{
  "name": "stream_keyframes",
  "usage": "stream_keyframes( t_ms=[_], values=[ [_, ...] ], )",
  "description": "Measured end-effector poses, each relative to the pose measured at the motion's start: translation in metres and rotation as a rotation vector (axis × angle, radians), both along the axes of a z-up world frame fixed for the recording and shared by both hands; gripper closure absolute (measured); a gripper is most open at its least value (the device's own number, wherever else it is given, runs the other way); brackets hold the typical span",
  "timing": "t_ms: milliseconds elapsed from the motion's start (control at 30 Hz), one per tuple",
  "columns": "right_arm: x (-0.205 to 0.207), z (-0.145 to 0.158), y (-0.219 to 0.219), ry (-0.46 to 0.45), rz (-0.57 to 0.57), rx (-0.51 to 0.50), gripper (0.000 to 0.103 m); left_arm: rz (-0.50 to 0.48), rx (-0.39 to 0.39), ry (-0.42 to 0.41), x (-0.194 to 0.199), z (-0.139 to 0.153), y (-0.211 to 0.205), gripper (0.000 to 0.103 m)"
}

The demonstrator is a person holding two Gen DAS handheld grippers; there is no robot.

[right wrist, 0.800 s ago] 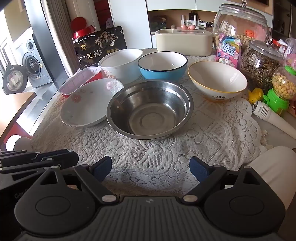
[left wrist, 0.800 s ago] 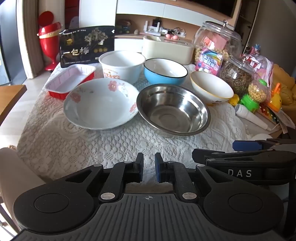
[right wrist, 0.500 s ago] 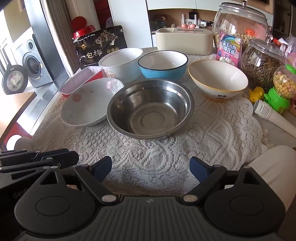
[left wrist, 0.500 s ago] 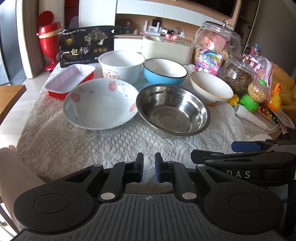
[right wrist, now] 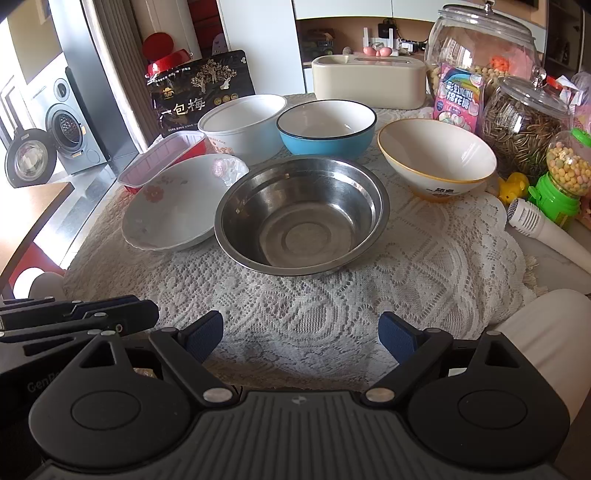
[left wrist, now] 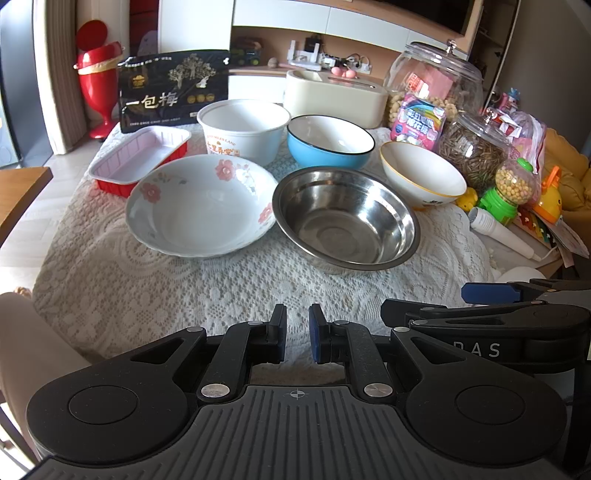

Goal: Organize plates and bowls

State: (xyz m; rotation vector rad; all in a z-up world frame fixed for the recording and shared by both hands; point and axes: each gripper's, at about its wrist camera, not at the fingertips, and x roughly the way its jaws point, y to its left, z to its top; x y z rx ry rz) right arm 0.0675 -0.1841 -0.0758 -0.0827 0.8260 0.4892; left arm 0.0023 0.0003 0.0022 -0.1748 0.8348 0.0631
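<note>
A lived-in home: a lace tablecloth [right wrist: 424,266] under bowls, glass snack jars [right wrist: 517,122] at right, a washing machine [right wrist: 70,129] at far left, wall cabinets [left wrist: 332,22] along the top.

A white lace tablecloth [left wrist: 110,295] is spread over the table. At its far edge a black printed snack bag [left wrist: 173,92] is stood upright, and a cream rectangular box [left wrist: 332,96] is set beside it to the right. A red pedestal bin [left wrist: 98,77] is seen on the floor beyond the bag. Along the right side 2 lidded glass jars are placed: a large round 1 [right wrist: 476,40] with a pink sweets packet [right wrist: 458,98] leaned against it, and a smaller 1 filled with striped seeds [right wrist: 521,118]. A green gumball dispenser [right wrist: 561,177], a yellow toy duck [right wrist: 513,186] and a white toy microphone [right wrist: 543,230] are grouped nearer. A washing machine [right wrist: 72,127] is visible at left.
</note>
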Motion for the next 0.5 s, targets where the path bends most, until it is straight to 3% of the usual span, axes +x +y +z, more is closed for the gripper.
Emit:
stream_keyframes(
  t_ms=[500],
  values=[
    [-0.0014, -0.0005, 0.0, -0.001, 0.001, 0.0, 0.011, 0.0, -0.001, 0.001, 0.0002, -0.0003, 0.0003, 0.088]
  ],
)
